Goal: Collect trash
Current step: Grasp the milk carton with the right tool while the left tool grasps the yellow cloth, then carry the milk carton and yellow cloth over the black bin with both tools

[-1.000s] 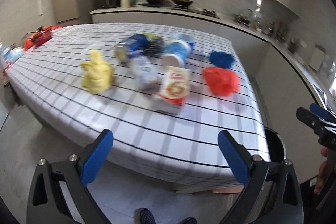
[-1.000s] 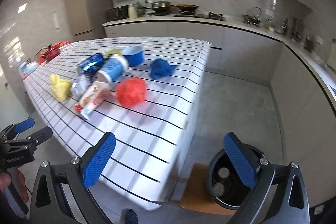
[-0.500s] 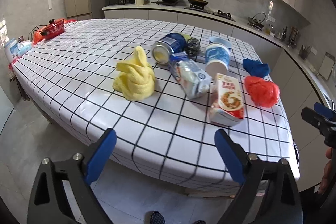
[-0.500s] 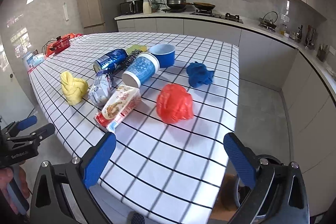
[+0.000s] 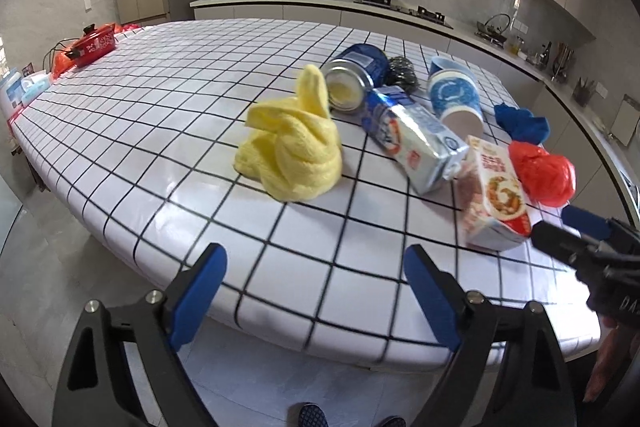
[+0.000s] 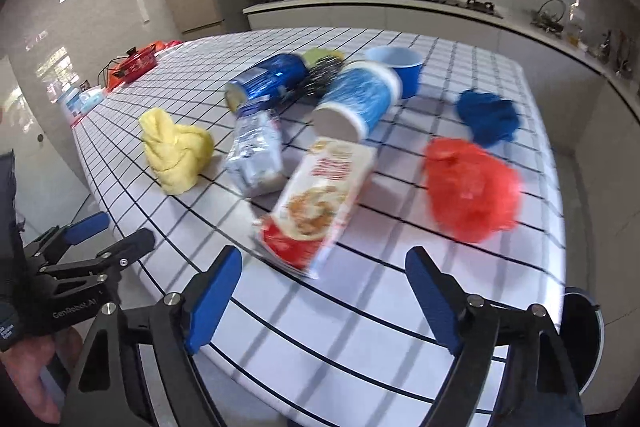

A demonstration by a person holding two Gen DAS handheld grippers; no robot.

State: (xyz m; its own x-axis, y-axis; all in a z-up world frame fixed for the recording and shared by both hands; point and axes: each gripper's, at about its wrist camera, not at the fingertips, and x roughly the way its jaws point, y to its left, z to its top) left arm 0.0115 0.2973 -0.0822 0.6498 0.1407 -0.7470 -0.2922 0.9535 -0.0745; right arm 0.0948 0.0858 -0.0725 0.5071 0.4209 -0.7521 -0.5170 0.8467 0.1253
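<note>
A checked table (image 5: 160,115) holds a cluster of litter: a yellow cloth (image 5: 292,151), a blue can (image 5: 352,79) on its side, a silver-blue carton (image 5: 416,139), a blue paper cup (image 5: 456,99), a red-and-white carton (image 5: 496,195) and a red plastic bag (image 5: 544,171). My left gripper (image 5: 316,291) hovers at the table's near edge in front of the yellow cloth, jaws closing with nothing between them. My right gripper (image 6: 324,299) is just short of the red-and-white carton (image 6: 320,203), jaws closing, empty. The red bag (image 6: 472,191) lies to its right.
A blue cloth (image 6: 488,119), a blue bowl (image 6: 396,67) and a dark scouring ball (image 6: 324,75) lie further back. A red pot (image 5: 94,43) stands at the far left corner. A black bin (image 6: 580,339) stands on the floor by the table's right end. Kitchen counters line the back.
Both grippers have moved in towards the table and lower, so the litter looms larger. Both pairs of jaws have narrowed a little. Nothing on the table has moved.
</note>
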